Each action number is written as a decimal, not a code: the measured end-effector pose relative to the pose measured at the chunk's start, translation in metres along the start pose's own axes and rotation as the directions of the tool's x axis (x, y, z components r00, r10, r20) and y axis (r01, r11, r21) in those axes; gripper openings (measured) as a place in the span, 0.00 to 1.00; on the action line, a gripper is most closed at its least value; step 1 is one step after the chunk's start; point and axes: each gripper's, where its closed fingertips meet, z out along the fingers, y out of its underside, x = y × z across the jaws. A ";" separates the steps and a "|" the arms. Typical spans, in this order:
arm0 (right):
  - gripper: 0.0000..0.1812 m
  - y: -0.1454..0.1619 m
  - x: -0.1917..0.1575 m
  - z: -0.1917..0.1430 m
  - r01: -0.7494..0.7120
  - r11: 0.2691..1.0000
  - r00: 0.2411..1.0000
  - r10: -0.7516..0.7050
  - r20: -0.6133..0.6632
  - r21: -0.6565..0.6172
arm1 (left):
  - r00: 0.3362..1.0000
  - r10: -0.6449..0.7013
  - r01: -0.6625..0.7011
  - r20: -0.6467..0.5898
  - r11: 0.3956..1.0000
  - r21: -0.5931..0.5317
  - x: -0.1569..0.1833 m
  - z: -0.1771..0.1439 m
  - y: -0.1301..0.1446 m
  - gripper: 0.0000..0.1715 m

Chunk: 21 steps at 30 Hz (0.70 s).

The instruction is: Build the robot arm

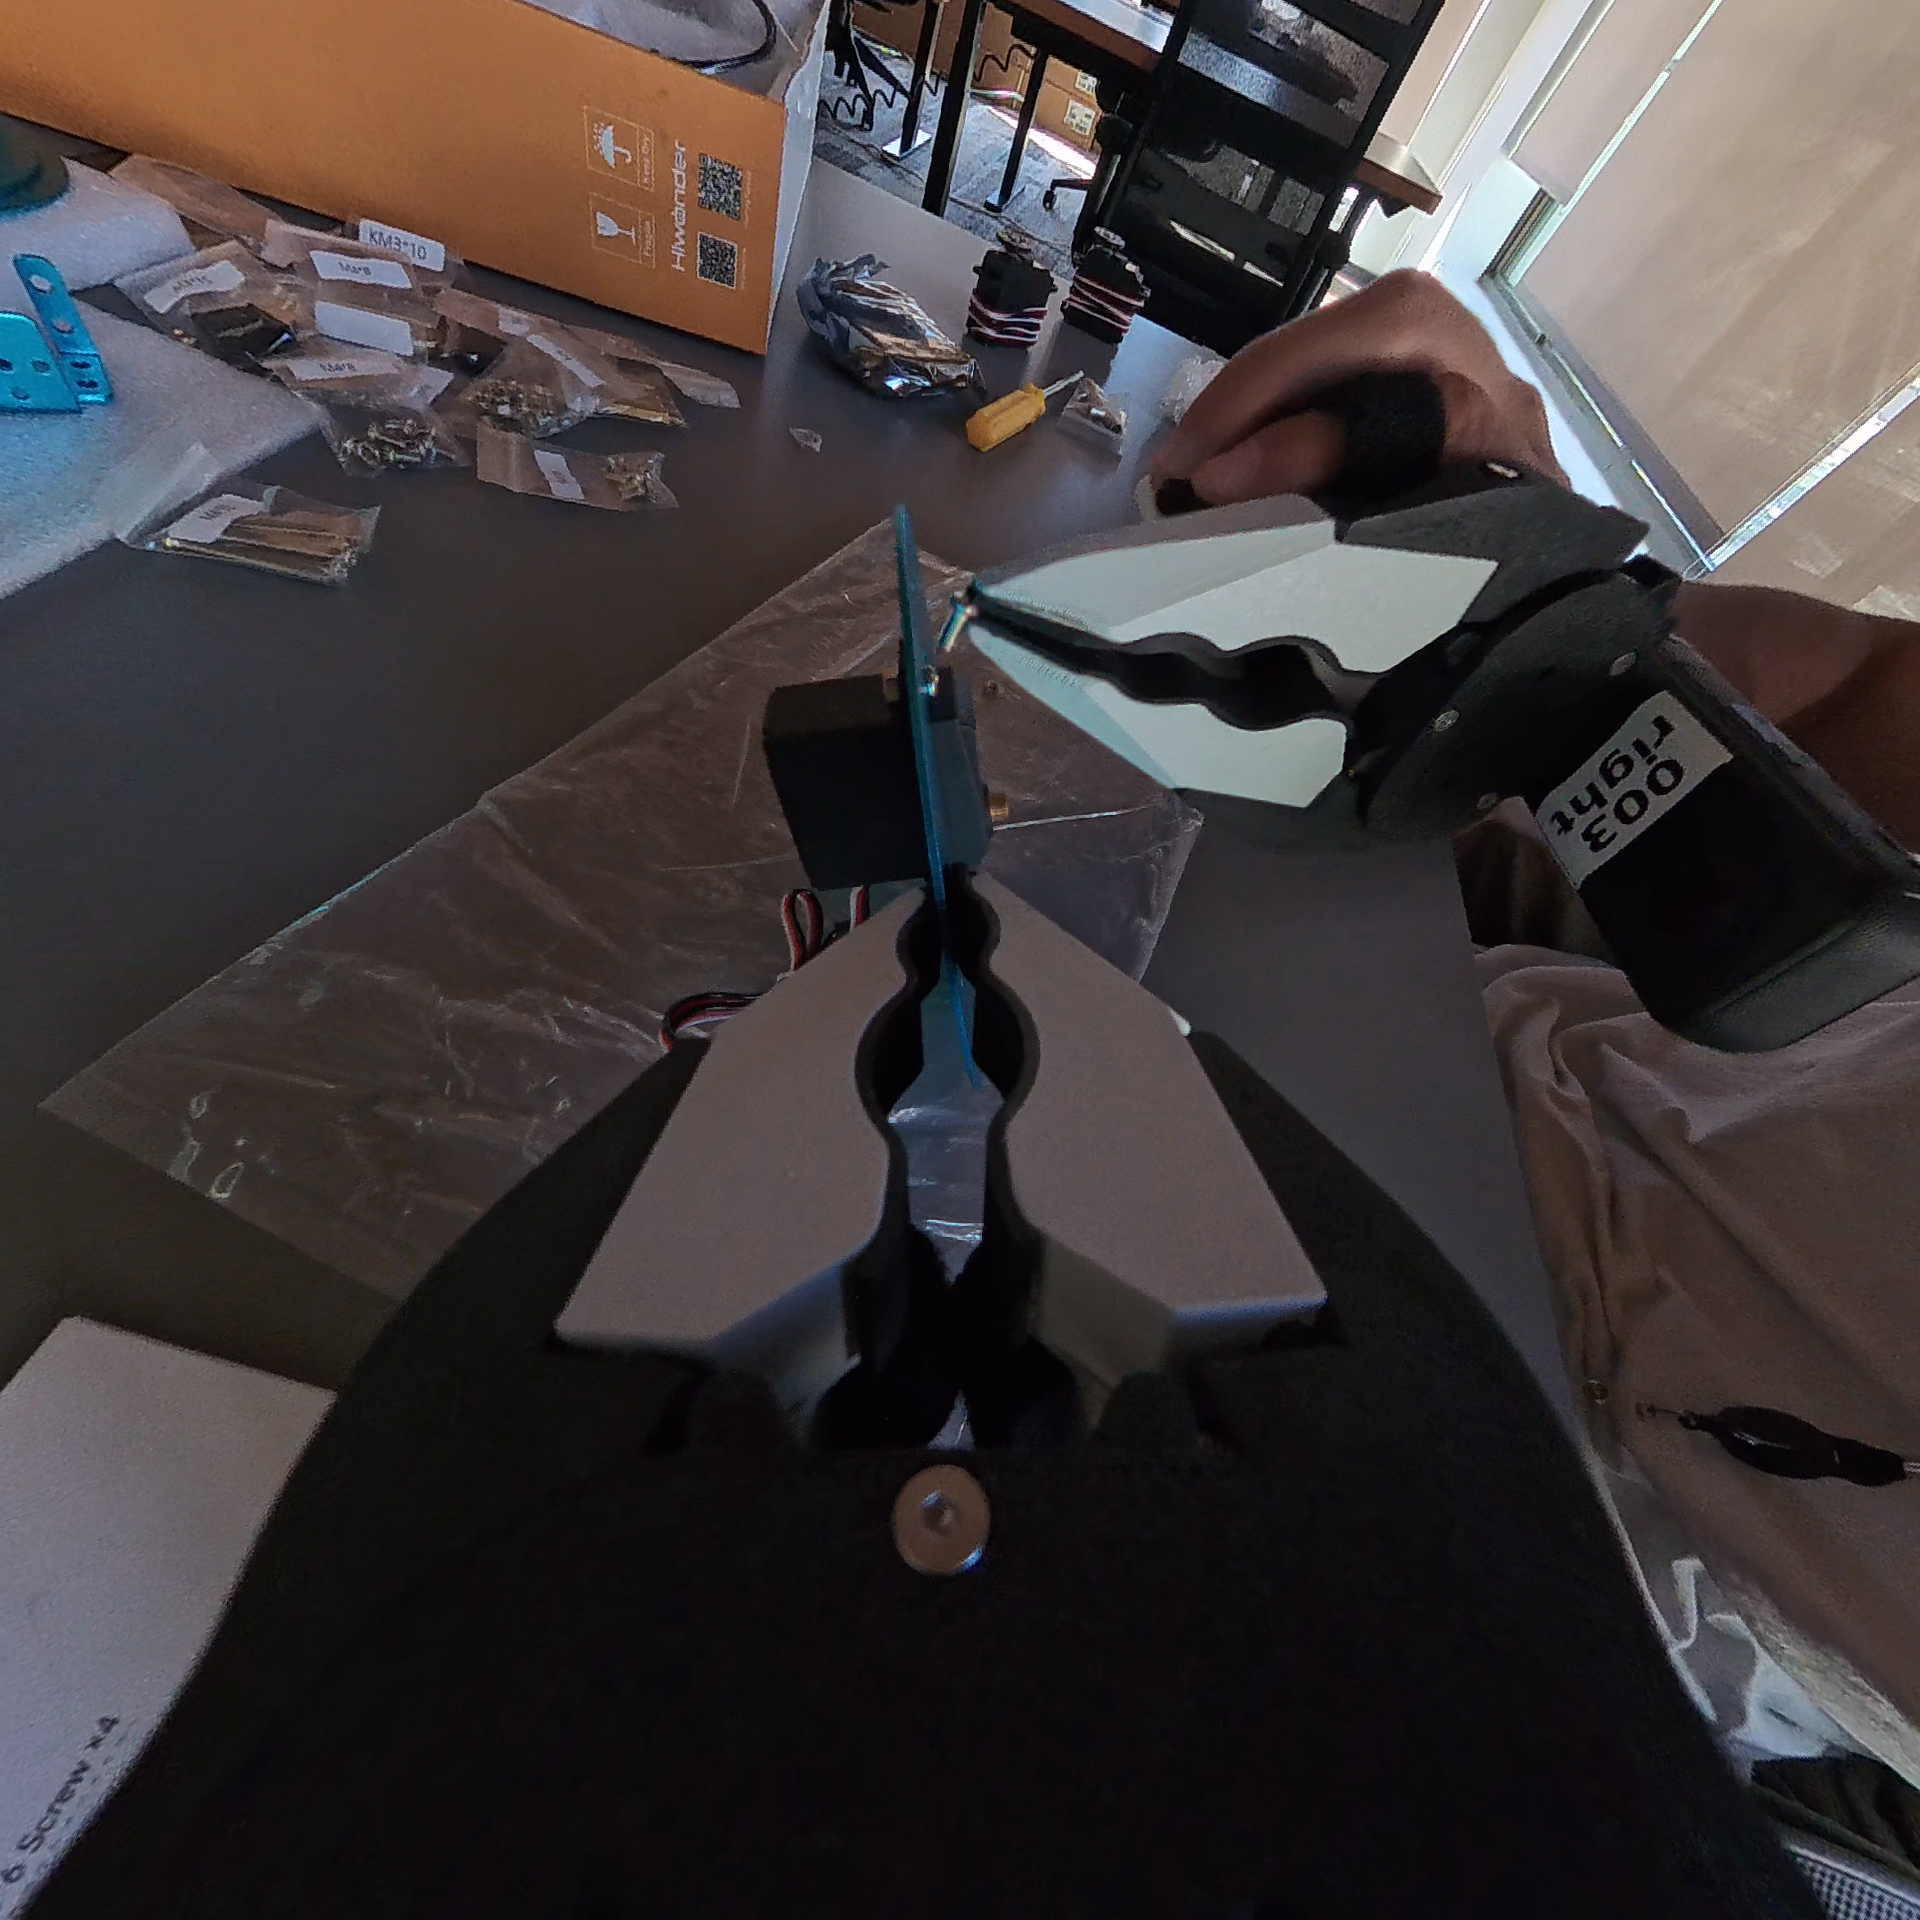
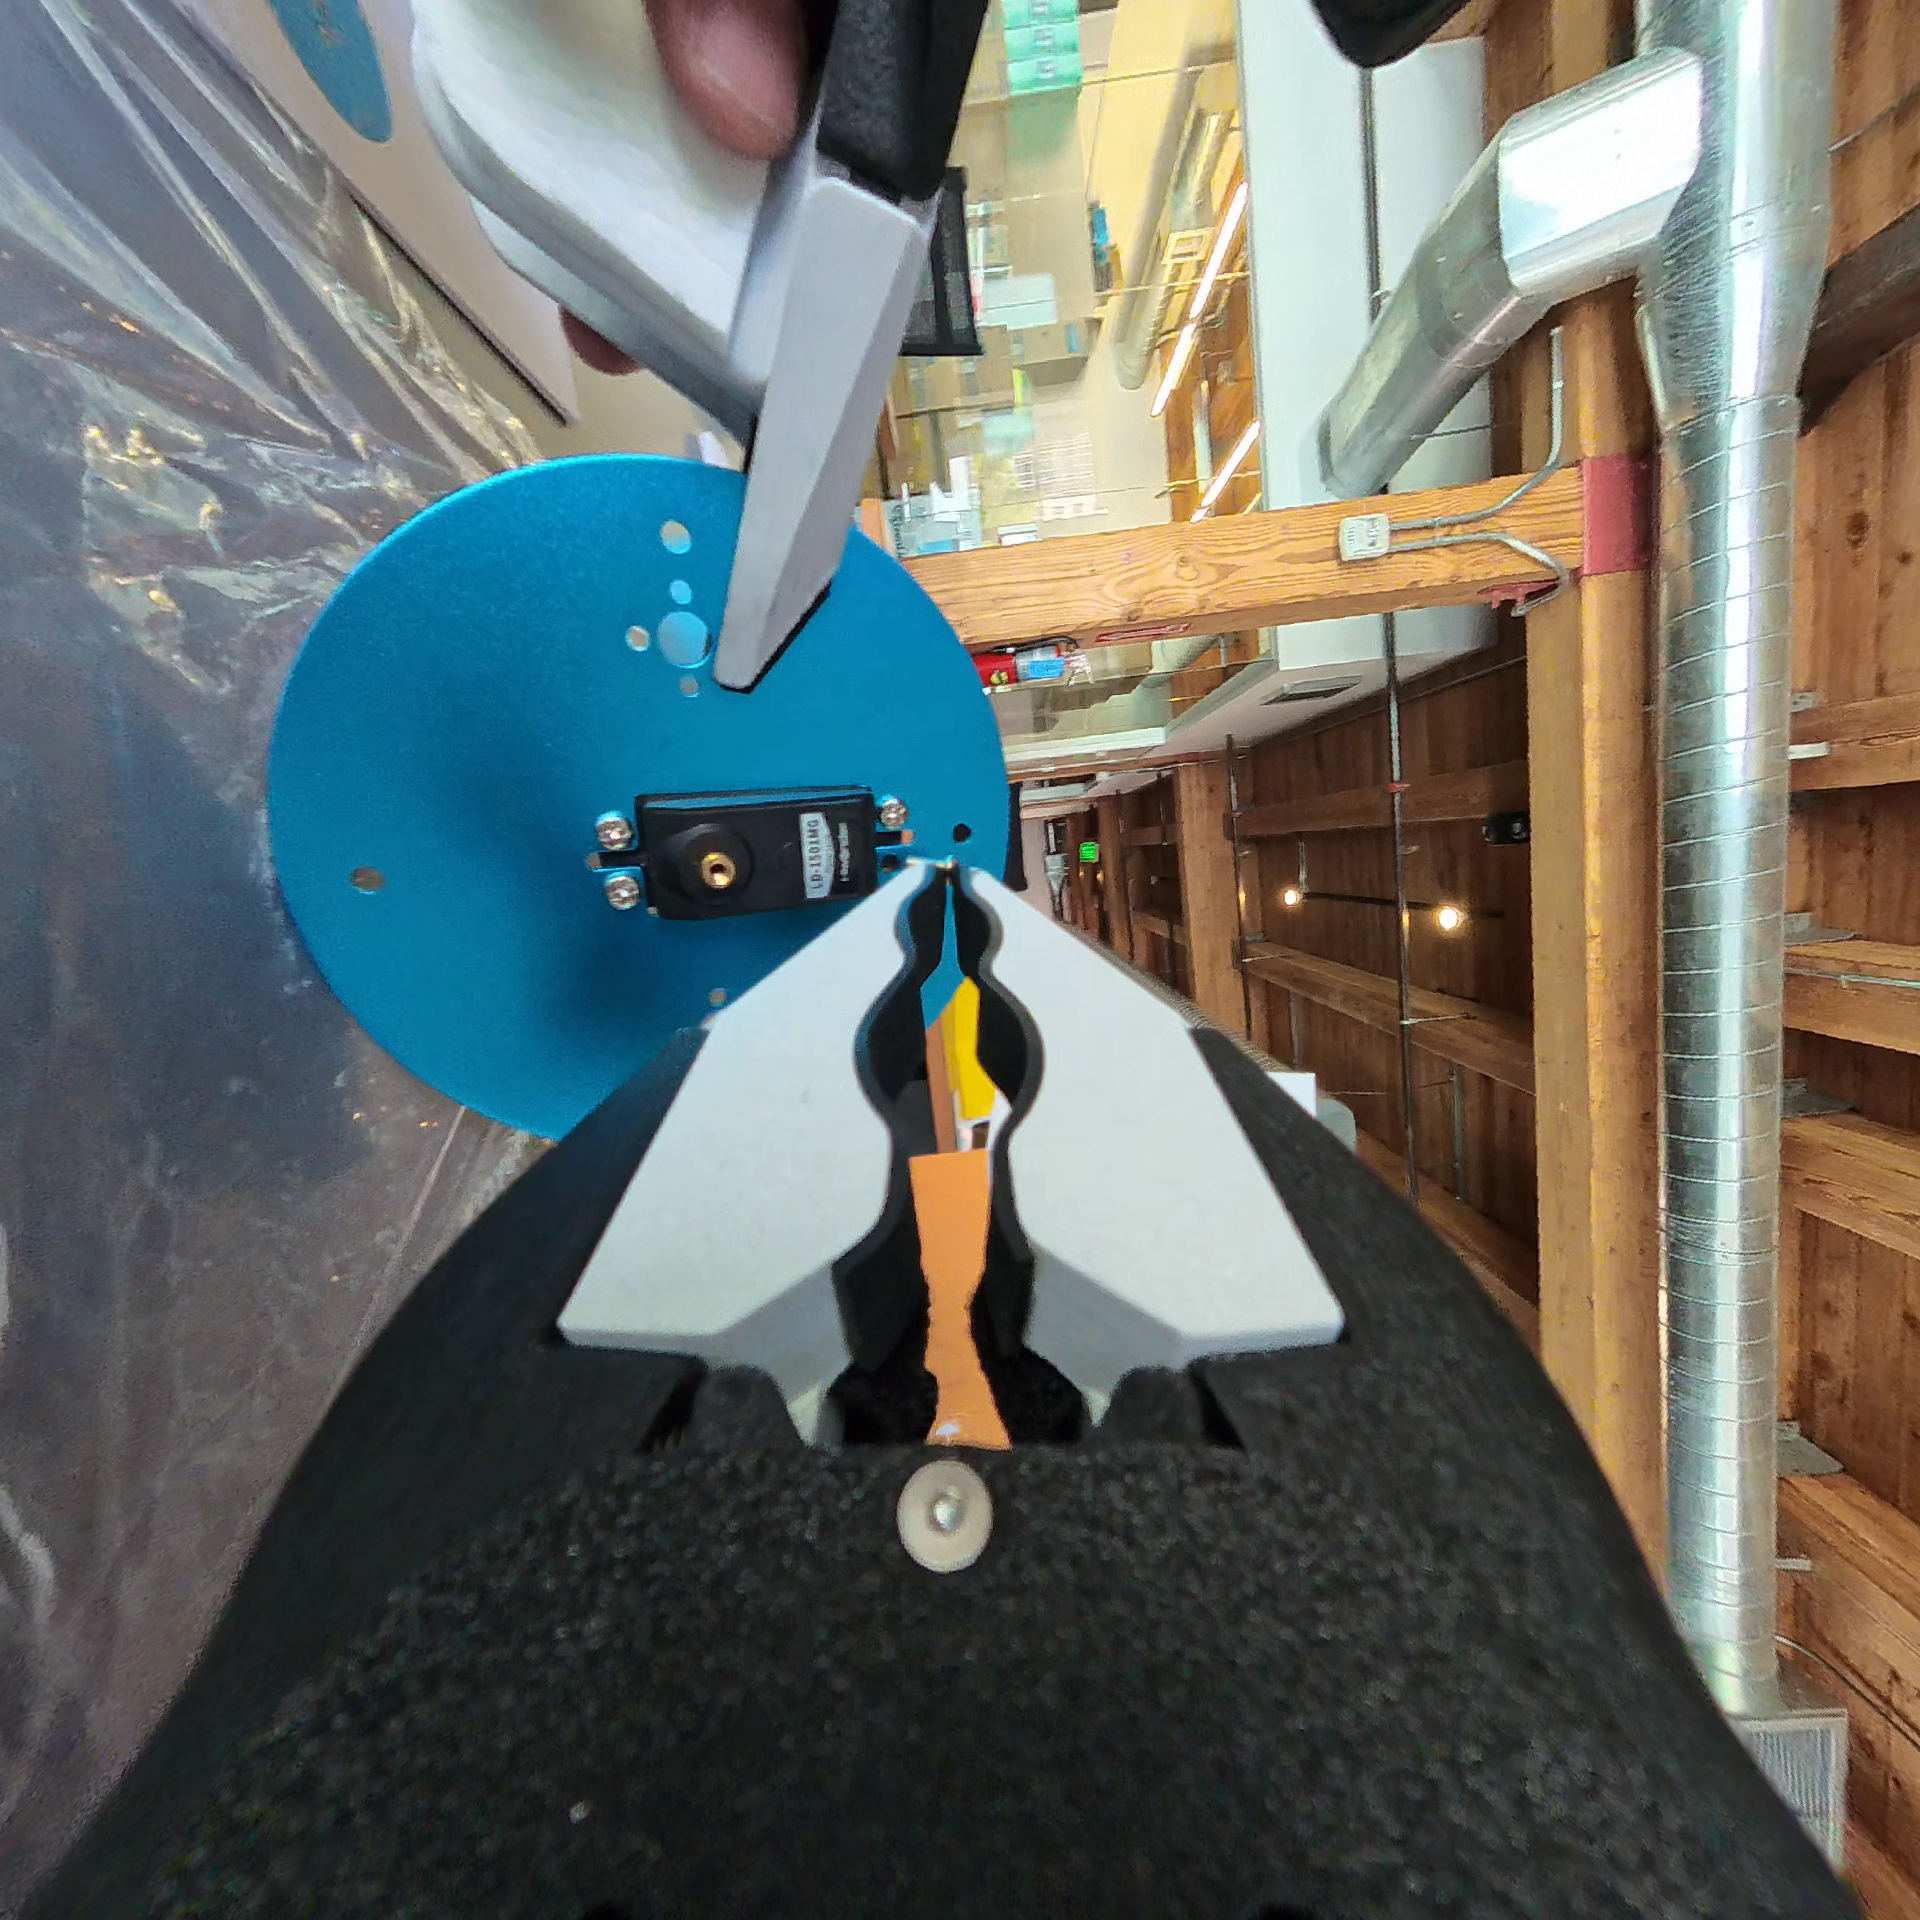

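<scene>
Two grippers meet at one blue disc (image 2: 499, 790): the left gripper (image 1: 951, 914) is clenched on the rim of this thin anodised metal plate, holding it on edge above the counter (image 1: 1299, 935), apparently so that the face with the black servo (image 2: 753, 852) is turned toward the right gripper (image 2: 945, 871). That gripper's grey, wavy-edged fingers pinch a small silver screw (image 1: 954, 623), its tip just beside an empty mounting hole at the servo's flange, opposite the flange where two bright screws already sit. Under the disc lies a crinkled clear plastic sheet (image 1: 416, 935); beyond the disc sit a yellow-handled screwdriver (image 1: 1013, 414), labelled bags of hardware (image 1: 395, 416) and an orange cardboard box (image 1: 468, 135).
</scene>
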 end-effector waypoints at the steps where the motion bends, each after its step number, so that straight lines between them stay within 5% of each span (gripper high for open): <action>1: 0.00 0.000 0.001 0.000 0.006 1.000 1.000 -0.006 -0.005 0.005 | 1.000 0.000 0.000 -0.002 1.000 -0.001 0.000 0.000 0.000 0.00; 21: 0.00 0.001 -0.008 0.000 0.055 0.998 0.998 -0.055 0.036 -0.010 | 1.000 -0.020 0.020 -0.007 1.000 0.003 -0.001 0.000 0.000 0.00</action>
